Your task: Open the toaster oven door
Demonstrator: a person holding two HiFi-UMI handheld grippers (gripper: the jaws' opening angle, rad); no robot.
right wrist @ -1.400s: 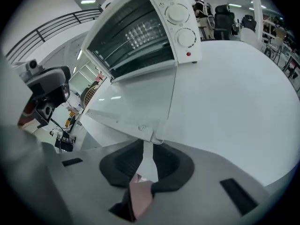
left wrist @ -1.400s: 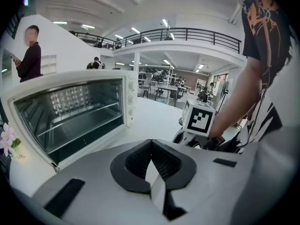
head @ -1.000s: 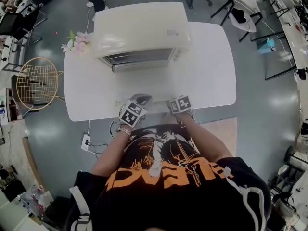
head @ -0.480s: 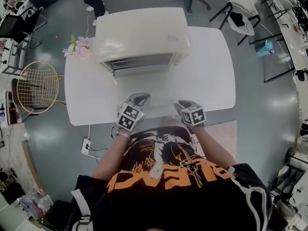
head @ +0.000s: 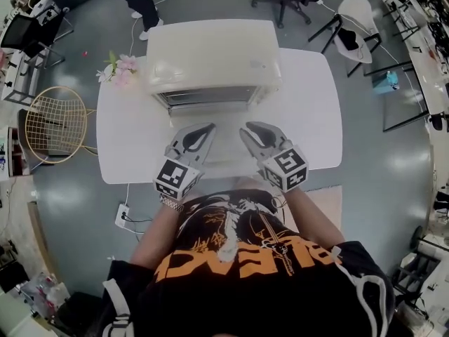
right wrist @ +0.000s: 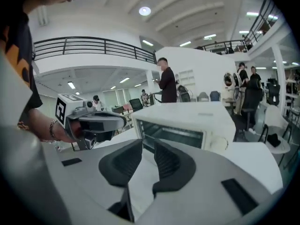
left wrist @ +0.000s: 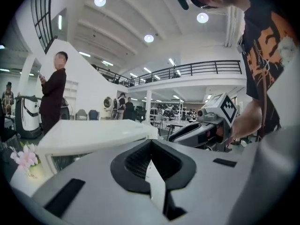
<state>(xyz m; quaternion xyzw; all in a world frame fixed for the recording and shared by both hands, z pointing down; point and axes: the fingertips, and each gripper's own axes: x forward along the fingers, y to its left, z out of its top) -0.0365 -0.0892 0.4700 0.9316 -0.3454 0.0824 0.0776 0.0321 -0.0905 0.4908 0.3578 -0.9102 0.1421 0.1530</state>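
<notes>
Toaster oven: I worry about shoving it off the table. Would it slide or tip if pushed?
Tipping looks unlikely: the toaster oven is a broad, low box. It seems bulky, so it is probably heavy. On the smooth white table it might slide backward under a hard push.

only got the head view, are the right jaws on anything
Observer: No. The right gripper view shows the right gripper with its jaws apart and closing, nothing between them.
Operator: and the left
Observer: The left gripper is shut and empty.
Operator: whats on the oven front
Observer: The oven has a window on the left of its front and a knob at the right end.
</notes>
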